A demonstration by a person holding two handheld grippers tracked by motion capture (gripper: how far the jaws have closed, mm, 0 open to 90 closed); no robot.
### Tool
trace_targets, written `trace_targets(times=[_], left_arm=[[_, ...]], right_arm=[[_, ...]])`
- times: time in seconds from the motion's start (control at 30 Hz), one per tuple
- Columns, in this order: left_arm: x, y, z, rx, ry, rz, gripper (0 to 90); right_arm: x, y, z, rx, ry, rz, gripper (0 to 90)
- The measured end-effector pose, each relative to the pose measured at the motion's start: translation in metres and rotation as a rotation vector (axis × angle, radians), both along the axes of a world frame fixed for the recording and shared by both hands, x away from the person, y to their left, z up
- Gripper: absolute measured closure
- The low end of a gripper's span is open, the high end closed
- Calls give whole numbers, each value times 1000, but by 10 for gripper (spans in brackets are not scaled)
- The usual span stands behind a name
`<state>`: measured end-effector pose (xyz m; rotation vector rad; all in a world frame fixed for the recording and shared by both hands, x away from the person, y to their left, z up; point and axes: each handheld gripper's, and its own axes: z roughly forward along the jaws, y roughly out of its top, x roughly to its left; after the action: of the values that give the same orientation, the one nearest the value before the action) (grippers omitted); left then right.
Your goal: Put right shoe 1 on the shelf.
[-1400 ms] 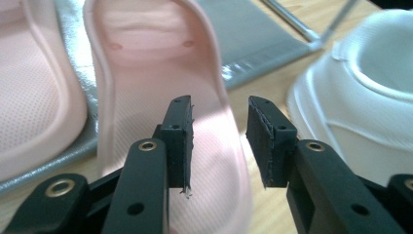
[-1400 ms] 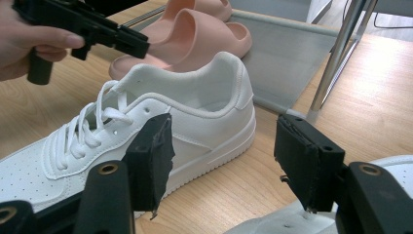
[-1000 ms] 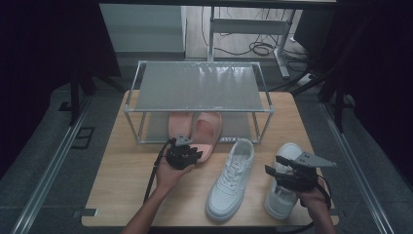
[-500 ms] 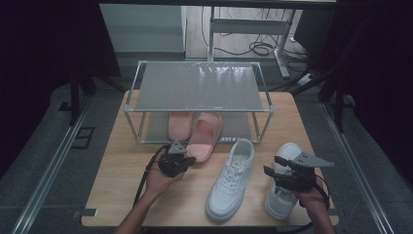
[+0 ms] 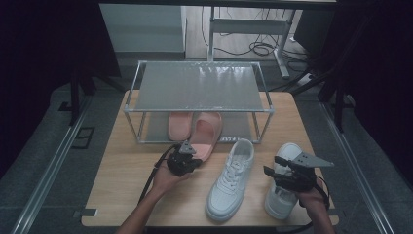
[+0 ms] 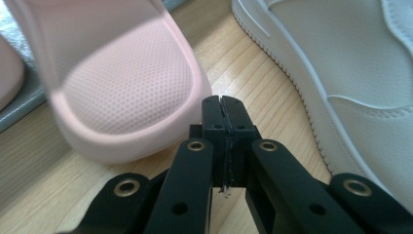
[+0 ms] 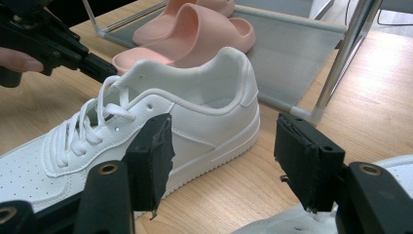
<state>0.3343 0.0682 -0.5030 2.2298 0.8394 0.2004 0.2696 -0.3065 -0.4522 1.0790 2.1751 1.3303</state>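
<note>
Where its jaws gaped before, left hand-held gripper [image 6: 224, 105] now shut, empty, beside pink slipper [image 6: 126, 92].

Dim room; grey floor [image 5: 58, 146], dark curtains [image 5: 44, 44] at sides, wooden table [image 5: 122, 185], desk legs [image 5: 246, 24], floor cables [image 5: 258, 48] behind.

L gripper [image 6: 225, 105] just closed, empty; R gripper [image 7: 221, 146] jaws wide apart

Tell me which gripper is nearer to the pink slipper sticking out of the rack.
Left. The left gripper sits shut right at the pink slipper heel; the right gripper hovers open over the far white sneaker.
</note>
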Motion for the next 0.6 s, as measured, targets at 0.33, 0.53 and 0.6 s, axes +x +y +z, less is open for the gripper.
trace_targets(times=[0.33,0.53,0.6], left_arm=[[-1,2,0,18,6,-19,899],[3,-1,-6,11,28,-12,900],[5,-2,-8,0,39,-13,900]], right_arm=[[0,0,0,4,0,-1,395],[0,1,0,-1,2,1,396],[0,0,-1,-1,2,0,395]])
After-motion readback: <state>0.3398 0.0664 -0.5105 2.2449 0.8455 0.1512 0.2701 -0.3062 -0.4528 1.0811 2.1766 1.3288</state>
